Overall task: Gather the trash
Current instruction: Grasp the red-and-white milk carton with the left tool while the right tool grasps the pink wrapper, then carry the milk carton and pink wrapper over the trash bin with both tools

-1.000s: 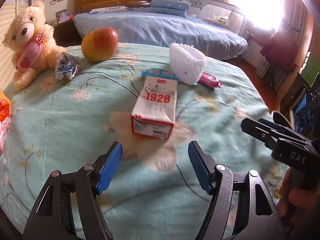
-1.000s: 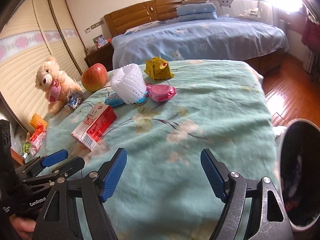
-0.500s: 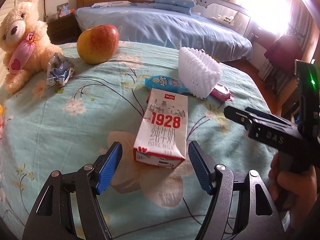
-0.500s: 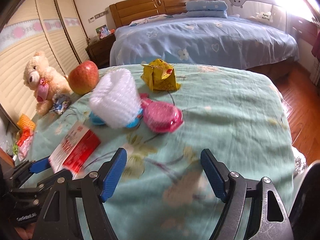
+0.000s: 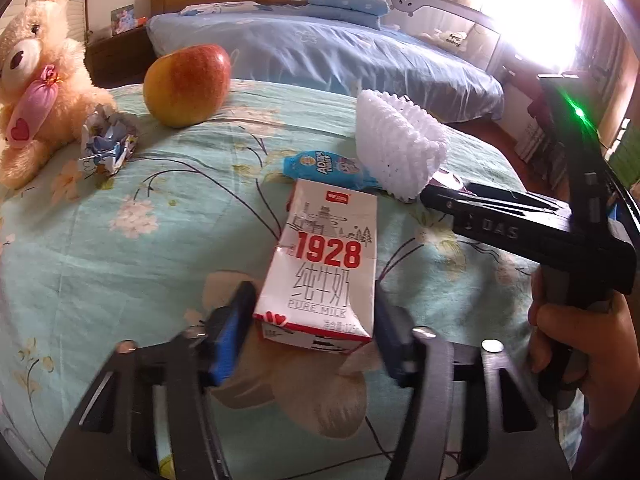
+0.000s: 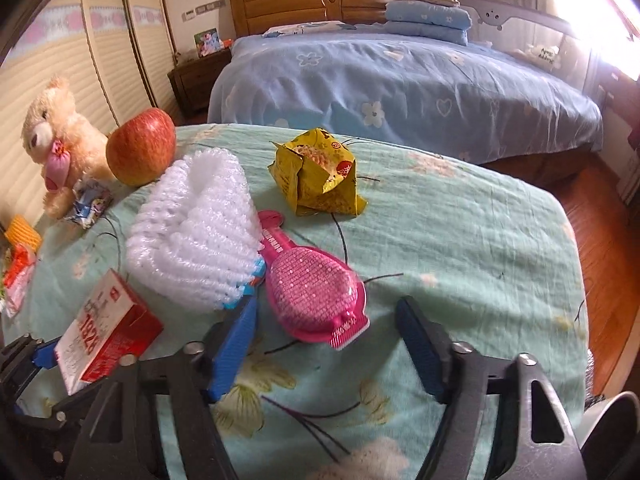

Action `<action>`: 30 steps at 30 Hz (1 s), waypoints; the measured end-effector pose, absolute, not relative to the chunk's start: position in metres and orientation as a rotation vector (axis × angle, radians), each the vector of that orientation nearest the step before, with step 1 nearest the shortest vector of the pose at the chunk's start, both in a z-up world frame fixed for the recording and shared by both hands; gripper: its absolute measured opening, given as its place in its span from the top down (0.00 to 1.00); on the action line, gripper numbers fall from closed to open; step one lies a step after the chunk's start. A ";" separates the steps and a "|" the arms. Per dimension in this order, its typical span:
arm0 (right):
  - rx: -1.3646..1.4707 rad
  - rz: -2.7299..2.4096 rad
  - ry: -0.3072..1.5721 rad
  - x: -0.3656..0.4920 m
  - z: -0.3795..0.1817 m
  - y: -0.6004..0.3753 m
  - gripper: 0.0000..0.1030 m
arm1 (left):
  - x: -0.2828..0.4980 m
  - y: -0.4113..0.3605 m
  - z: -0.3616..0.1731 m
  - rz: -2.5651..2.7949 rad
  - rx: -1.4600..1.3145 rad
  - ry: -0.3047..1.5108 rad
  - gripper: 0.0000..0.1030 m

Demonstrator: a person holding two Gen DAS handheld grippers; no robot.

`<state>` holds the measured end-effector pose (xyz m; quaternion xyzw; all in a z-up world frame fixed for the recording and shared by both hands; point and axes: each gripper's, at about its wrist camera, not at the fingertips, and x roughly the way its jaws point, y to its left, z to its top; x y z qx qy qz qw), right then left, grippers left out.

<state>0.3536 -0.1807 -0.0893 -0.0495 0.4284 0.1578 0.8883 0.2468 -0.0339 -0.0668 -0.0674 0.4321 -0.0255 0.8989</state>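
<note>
On the table (image 5: 100, 240), the carton (image 5: 324, 268) is lying near centre, between the wide fingers of the left gripper (image 5: 310, 322): grasp pending, needing closure. The right gripper (image 6: 326, 344), fingers wide, is nearing the pink pack (image 6: 316, 296).

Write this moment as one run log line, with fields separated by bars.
left claw: open, straddling milk carton | right claw: open, near pink package | trash: on bedspread
</note>
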 end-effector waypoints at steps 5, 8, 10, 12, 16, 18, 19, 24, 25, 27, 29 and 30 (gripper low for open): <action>-0.145 0.307 0.875 0.348 -0.088 -0.177 0.56 | 0.245 -0.037 -0.064 -0.080 -0.132 0.878 0.53; -0.136 0.304 0.877 0.340 -0.087 -0.181 0.57 | 0.239 -0.038 -0.062 -0.091 -0.134 0.868 0.54; -0.123 0.302 0.881 0.329 -0.087 -0.186 0.57 | 0.234 -0.040 -0.061 -0.098 -0.134 0.866 0.54; -0.111 0.298 0.882 0.320 -0.086 -0.191 0.57 | 0.227 -0.043 -0.060 -0.111 -0.139 0.863 0.54; -0.061 0.286 0.889 0.297 -0.084 -0.207 0.58 | 0.214 -0.052 -0.060 -0.141 -0.141 0.863 0.54; -0.029 0.278 0.887 0.286 -0.081 -0.214 0.58 | 0.210 -0.057 -0.059 -0.156 -0.136 0.865 0.54; -0.009 0.275 0.880 0.279 -0.079 -0.219 0.58 | 0.207 -0.060 -0.059 -0.165 -0.134 0.865 0.54; 0.065 0.248 0.856 0.250 -0.075 -0.240 0.58 | 0.195 -0.073 -0.057 -0.207 -0.131 0.868 0.54; 0.078 0.243 0.853 0.244 -0.074 -0.244 0.58 | 0.194 -0.075 -0.057 -0.215 -0.129 0.868 0.54; 0.098 0.232 0.846 0.234 -0.073 -0.250 0.58 | 0.190 -0.082 -0.056 -0.232 -0.121 0.867 0.54; 0.116 0.223 0.840 0.225 -0.072 -0.257 0.58 | 0.186 -0.089 -0.054 -0.250 -0.116 0.867 0.54; 0.123 0.219 0.837 0.220 -0.071 -0.259 0.58 | 0.185 -0.092 -0.053 -0.258 -0.113 0.866 0.54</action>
